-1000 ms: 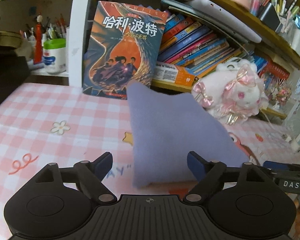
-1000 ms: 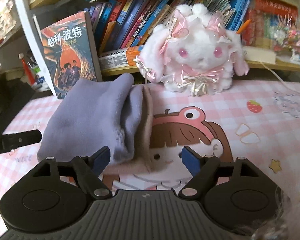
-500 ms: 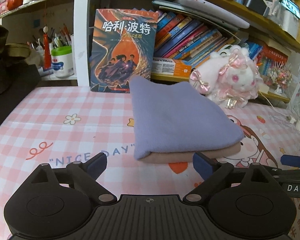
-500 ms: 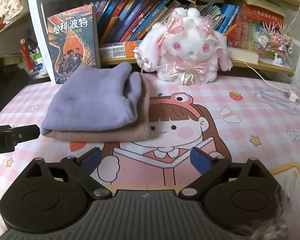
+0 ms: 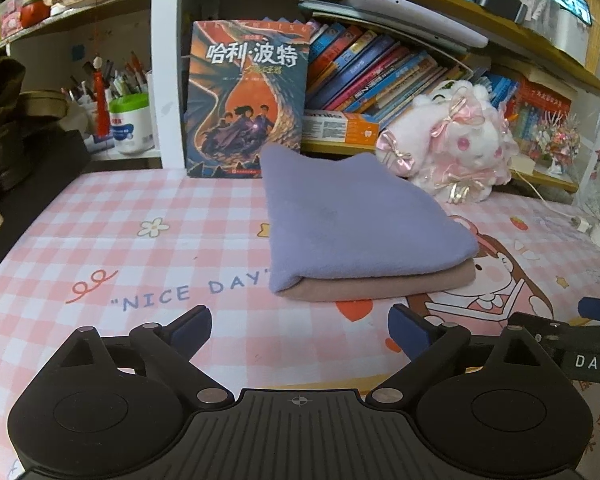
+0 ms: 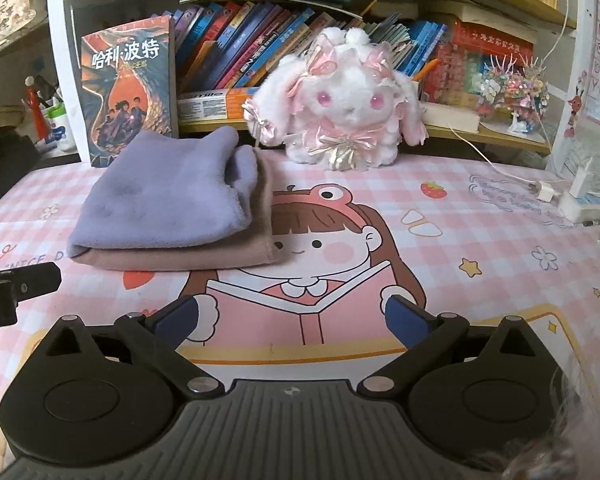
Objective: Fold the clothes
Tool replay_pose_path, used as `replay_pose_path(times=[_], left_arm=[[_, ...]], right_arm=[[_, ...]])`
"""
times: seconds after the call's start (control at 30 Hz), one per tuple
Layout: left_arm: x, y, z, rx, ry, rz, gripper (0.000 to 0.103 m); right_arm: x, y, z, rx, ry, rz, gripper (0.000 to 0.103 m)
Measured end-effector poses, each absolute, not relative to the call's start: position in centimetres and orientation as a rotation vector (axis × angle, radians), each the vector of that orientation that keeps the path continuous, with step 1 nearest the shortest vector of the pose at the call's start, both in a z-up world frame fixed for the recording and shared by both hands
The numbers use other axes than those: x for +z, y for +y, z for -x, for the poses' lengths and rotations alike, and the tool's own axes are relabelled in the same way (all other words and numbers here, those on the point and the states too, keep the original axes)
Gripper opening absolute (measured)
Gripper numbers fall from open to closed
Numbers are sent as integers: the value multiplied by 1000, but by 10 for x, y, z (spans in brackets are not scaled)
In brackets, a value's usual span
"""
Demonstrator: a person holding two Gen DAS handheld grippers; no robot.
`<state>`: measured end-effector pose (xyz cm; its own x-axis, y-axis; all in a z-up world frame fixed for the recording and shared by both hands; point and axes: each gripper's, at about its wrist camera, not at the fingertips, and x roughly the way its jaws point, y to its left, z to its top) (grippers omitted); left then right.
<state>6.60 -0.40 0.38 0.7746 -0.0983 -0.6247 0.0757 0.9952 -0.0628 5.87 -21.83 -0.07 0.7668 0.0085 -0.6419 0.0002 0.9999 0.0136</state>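
From my left hand-held gripper (image 5: 299,326) I see both blue pads spread wide with nothing between them, hanging over the pink checked desk (image 5: 100,240). My right hand-held gripper (image 6: 291,320) is still opening, its jaws almost at full spread and bare, above the cartoon girl printed on the desk mat (image 6: 300,248). In the left view the right one's black arm shows at the right edge; in the right view the left one's tip shows at the left edge.

Just past both sets of fingers lies the cloth (image 5: 360,232), folded into a neat stack: lilac fleece on top, a beige layer under it, flat on the desk and clear of both grippers. In the right view it sits left of centre, its fold facing me, and the open edges turned toward the girl's head.

Behind the cloth a book (image 5: 246,96) stands upright against the shelf post, just touching or near the cloth's far corner; I cannot tell which. To its right sits a white and pink plush (image 6: 340,100), near the cloth but apart. Further back is the shelf (image 6: 480,132) with leaning books
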Motion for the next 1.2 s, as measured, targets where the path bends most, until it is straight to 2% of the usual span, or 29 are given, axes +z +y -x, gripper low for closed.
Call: replay_pose_path(times=[1.2], left_arm=[[-3,3,-63,-92,710,27,97]], right_arm=[[-6,-201,-55,34,723,11,102]])
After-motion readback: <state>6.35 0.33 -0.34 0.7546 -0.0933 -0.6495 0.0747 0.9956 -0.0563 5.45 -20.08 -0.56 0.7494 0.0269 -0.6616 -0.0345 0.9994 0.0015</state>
